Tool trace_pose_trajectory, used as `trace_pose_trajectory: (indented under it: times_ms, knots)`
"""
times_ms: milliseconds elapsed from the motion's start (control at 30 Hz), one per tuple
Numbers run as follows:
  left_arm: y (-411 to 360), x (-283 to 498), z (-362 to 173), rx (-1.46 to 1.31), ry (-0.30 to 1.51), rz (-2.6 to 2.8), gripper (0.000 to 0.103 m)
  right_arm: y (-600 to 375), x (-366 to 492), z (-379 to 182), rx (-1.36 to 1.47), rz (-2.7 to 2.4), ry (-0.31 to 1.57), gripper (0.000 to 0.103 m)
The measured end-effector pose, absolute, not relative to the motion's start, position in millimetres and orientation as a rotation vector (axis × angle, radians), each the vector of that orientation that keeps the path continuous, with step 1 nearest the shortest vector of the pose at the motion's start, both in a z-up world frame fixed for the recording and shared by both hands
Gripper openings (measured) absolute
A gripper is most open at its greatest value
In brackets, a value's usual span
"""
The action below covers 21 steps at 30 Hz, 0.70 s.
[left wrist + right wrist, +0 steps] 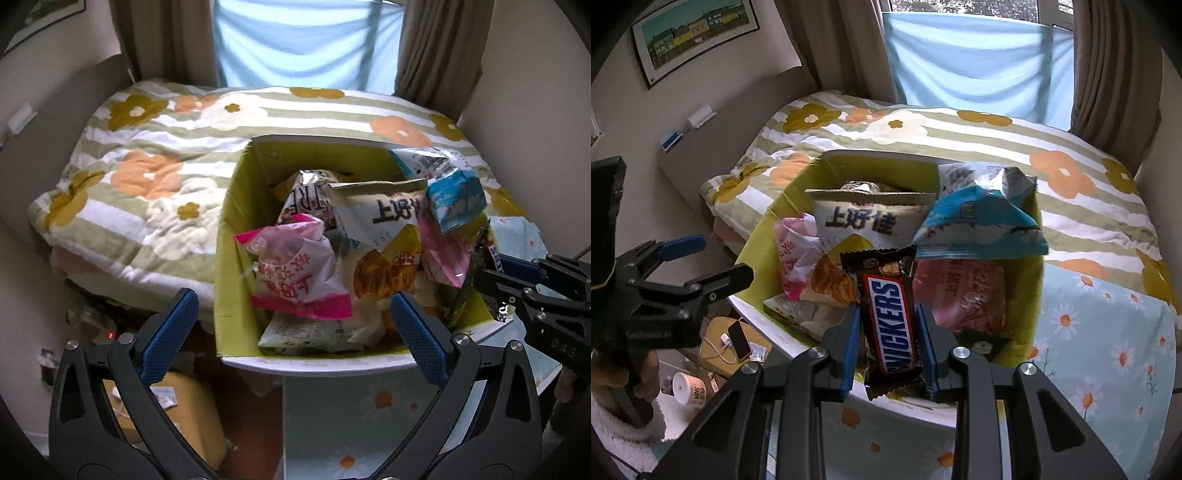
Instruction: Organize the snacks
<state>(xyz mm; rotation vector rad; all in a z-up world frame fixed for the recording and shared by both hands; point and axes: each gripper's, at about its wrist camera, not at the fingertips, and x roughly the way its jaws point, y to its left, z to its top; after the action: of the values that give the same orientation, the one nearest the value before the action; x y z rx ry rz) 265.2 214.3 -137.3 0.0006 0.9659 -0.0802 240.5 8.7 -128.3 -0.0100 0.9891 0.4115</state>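
A yellow-green box [229,229] full of snack bags stands on the table; it also shows in the right wrist view [1036,295]. Inside lie a pink-and-white bag [295,273], a white chip bag [384,225] and a blue bag [456,199]. My left gripper [295,314] is open and empty, just before the box's near left corner. My right gripper [888,325] is shut on a Snickers bar [890,314] and holds it over the box's near edge. The right gripper also shows in the left wrist view [495,273] at the box's right side.
The table has a light-blue daisy cloth [1108,362]. Behind the box is a bed with a flowered quilt [147,166]. Curtains and a window are at the back. Below left are a phone [738,339] on a yellow stool and a paper cup [689,391].
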Motion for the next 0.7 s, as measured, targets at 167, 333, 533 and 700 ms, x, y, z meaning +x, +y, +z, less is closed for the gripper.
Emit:
trace_pose_trajectory:
  times_ms: [167,333,533,700]
  knots:
    - [222,262,-136,-0.04,0.962,-0.068,0.103,18,246,-135,-0.014,0.394,1.005,0.047]
    - [229,267,-146,-0.053,0.994,-0.074,0.103,13,240,-132,0.007,0.375,0.976,0.102]
    - [229,270,-158,-0.057,1.005,-0.094,0.102,5,237,-132,0.025,0.301,0.985,0.102]
    - [222,264,-150,-0.03,0.984,-0.102,0.102,-3,229,-126,0.047,0.28,0.972,0.102]
